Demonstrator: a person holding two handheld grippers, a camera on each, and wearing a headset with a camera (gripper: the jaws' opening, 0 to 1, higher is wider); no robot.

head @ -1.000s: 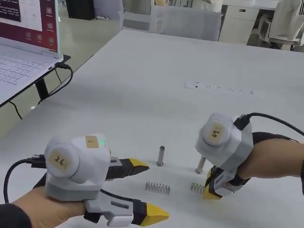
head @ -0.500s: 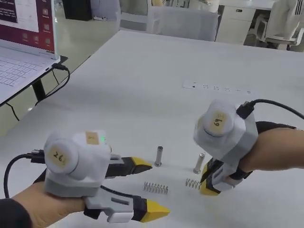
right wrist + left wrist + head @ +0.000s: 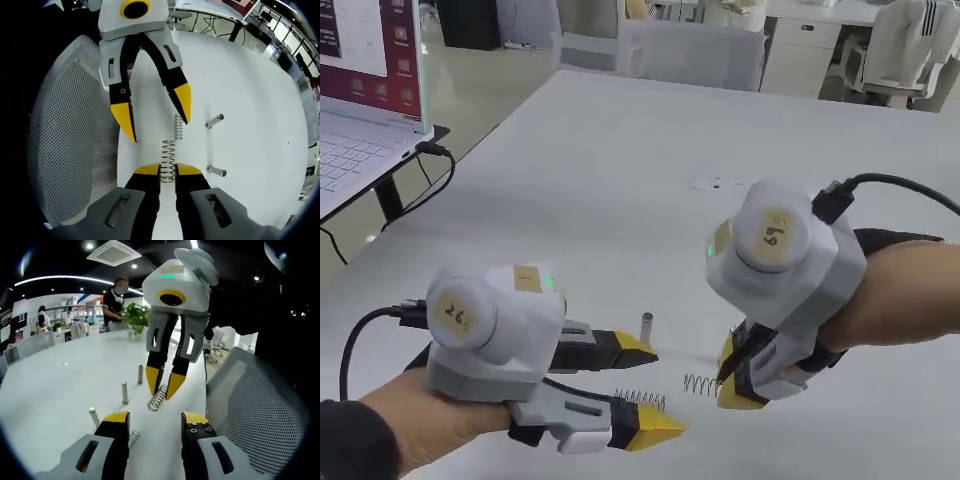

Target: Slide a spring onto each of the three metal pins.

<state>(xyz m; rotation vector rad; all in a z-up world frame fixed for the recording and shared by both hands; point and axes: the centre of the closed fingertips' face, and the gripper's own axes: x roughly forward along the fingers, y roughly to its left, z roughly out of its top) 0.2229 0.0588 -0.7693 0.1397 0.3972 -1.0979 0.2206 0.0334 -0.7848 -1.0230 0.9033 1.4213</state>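
The held spring (image 3: 168,159) is pointing straight out along the jaws of the right gripper (image 3: 168,171). Its long axis is running toward the loose spring (image 3: 177,127), which is lying on the white table (image 3: 620,180) almost in line with it, just past its free end. In the head view the held spring is sticking out sideways from the yellow tips, roughly level, just right of the loose spring. In the left gripper view it is slanting down from those tips.

Whether its free end is touching the table is hard to make out. Its gripped end is disappearing between the pads. In the head view a jaw of the left gripper (image 3: 648,387) is covering part of the loose spring.

The right gripper is clamping the held spring near one end, its jaws nearly together. The left gripper is gaping wide and grasping nothing, its jaws reaching to either side of the loose spring; whether the nearer tip is touching it is unclear. Three metal pins (image 3: 125,392) are standing upright beyond the loose spring, apart from it, each one bare.
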